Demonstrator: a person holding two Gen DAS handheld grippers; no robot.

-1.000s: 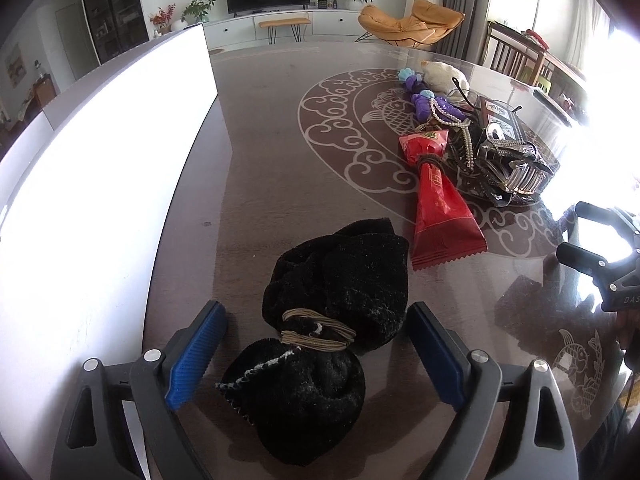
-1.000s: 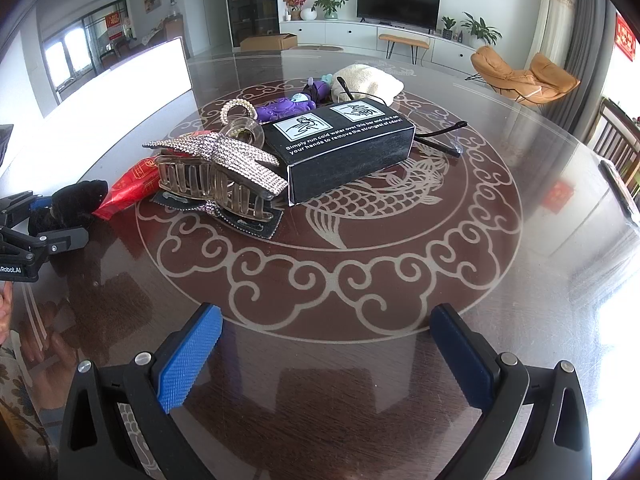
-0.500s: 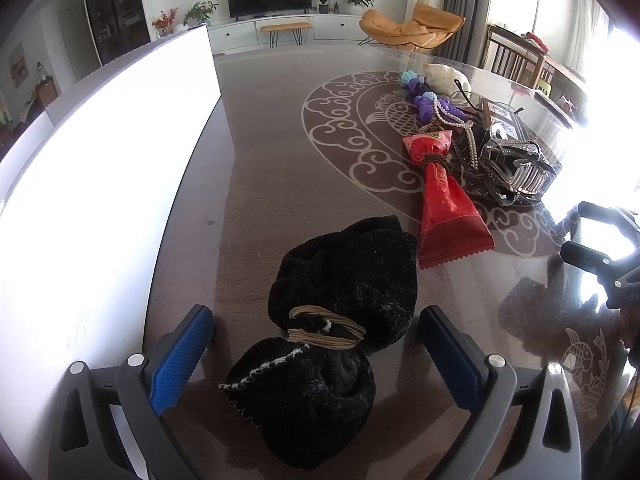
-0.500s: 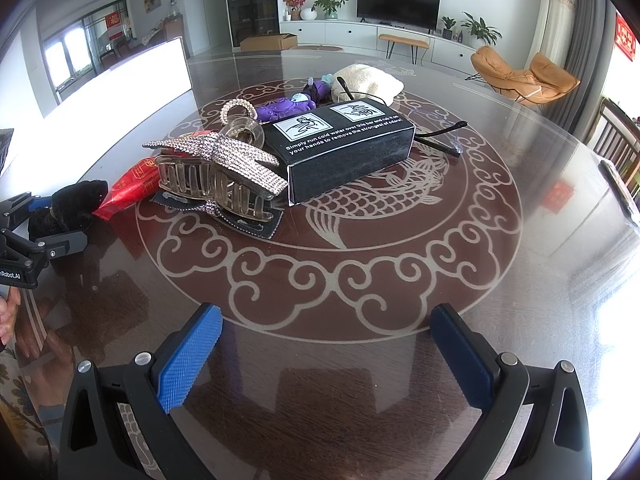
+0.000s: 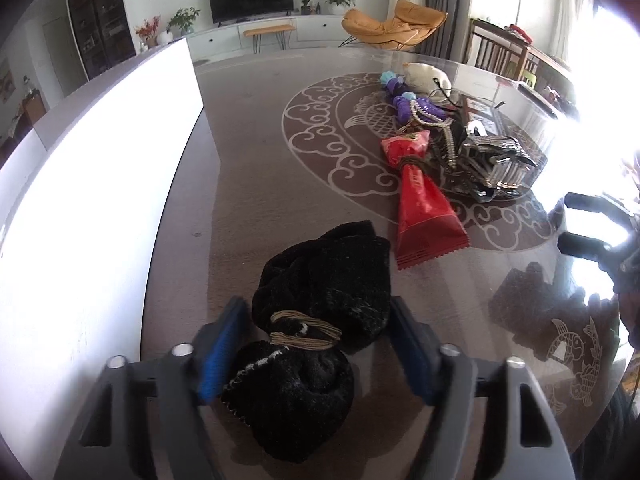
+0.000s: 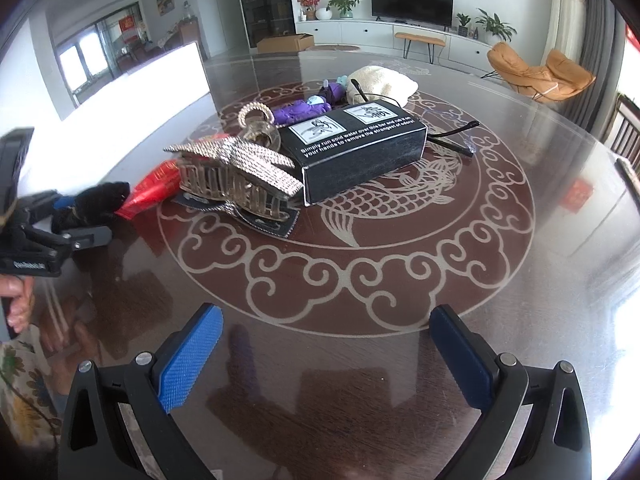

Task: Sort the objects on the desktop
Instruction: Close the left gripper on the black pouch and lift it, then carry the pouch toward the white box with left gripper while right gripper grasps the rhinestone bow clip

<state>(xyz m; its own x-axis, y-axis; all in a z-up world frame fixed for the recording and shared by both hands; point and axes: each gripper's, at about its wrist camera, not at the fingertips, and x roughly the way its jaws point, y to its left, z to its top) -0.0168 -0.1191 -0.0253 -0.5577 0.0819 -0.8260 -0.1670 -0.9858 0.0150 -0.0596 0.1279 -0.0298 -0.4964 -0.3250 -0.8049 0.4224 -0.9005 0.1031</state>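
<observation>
A black fuzzy bundle (image 5: 320, 276) tied at its waist with tan string lies on the dark table (image 5: 248, 184). My left gripper (image 5: 318, 312) is around its upper lobe. The jaws are closing and both blue pads touch its sides. The right wrist view shows the bundle (image 6: 96, 200) in the left gripper (image 6: 60, 220) at the far left. My right gripper (image 6: 324, 320) stands open over bare table with nothing between its fingers. It also shows at the right edge of the left wrist view, right gripper (image 5: 588, 220).
A red packet (image 5: 424, 208) lies just beyond the bundle. Further off are a rhinestone hair claw (image 6: 236, 176), a black box (image 6: 360, 148), a purple toy (image 6: 304, 110), a cream cloth (image 6: 380, 84) and black glasses (image 6: 452, 136). A white panel (image 5: 100, 160) borders the table's left side.
The left gripper's jaws opened a little wider, then closed in from both sides onto the black bundle. The right gripper has not moved.
</observation>
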